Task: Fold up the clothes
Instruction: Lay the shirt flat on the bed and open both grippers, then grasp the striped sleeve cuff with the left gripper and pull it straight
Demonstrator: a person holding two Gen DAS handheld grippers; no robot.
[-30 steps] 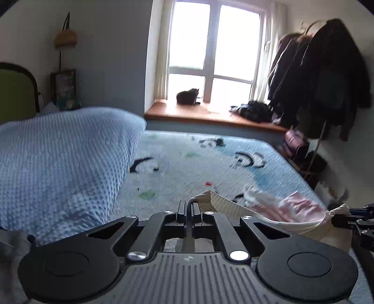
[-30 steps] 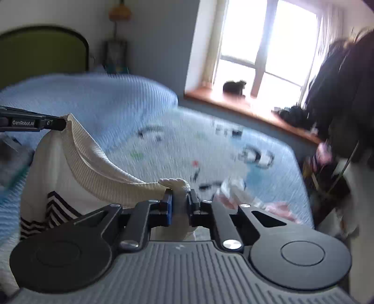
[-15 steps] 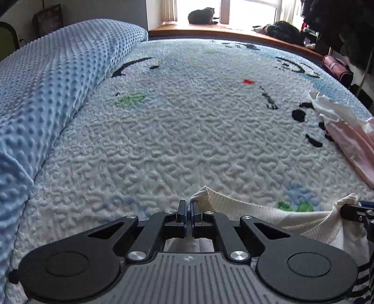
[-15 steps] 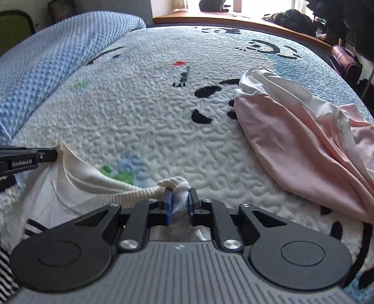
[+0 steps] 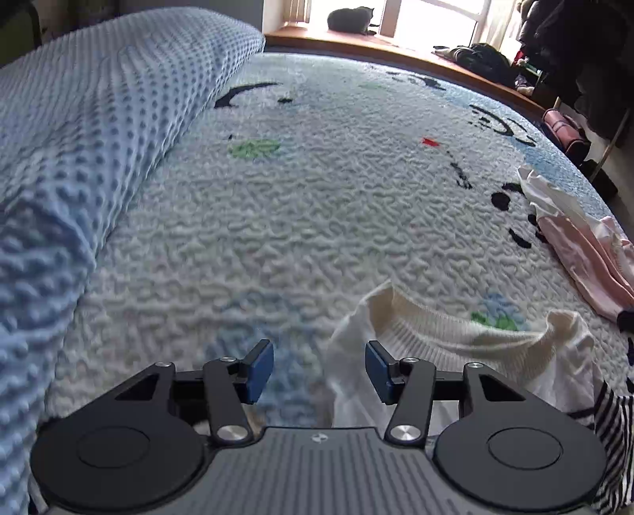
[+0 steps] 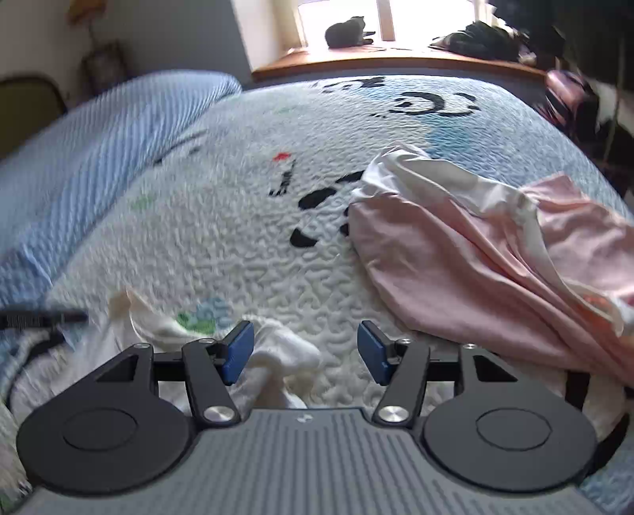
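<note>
A cream knit sweater (image 5: pixel 455 336) with black stripes lies on the bed, its ribbed collar facing away from me; it also shows in the right wrist view (image 6: pixel 277 356). My left gripper (image 5: pixel 319 370) is open and empty just behind the sweater's left shoulder. My right gripper (image 6: pixel 305 352) is open and empty over the sweater's right shoulder bunch. The left gripper's tip (image 6: pixel 43 317) shows blurred at the left of the right wrist view. A pink and white garment (image 6: pixel 495 253) lies crumpled to the right; it also shows in the left wrist view (image 5: pixel 578 245).
The bed has a white quilted cover (image 5: pixel 317 206) with panda prints. A blue dotted blanket (image 5: pixel 79 138) is heaped along the left. A wooden windowsill (image 6: pixel 396 59) with a grey cat (image 6: pixel 346 31) is beyond the bed. Dark coats (image 5: pixel 586 59) hang at the right.
Both grippers lowered the sweater from the air onto the bed, then opened and let go of its shoulders. The sweater now lies flat.
</note>
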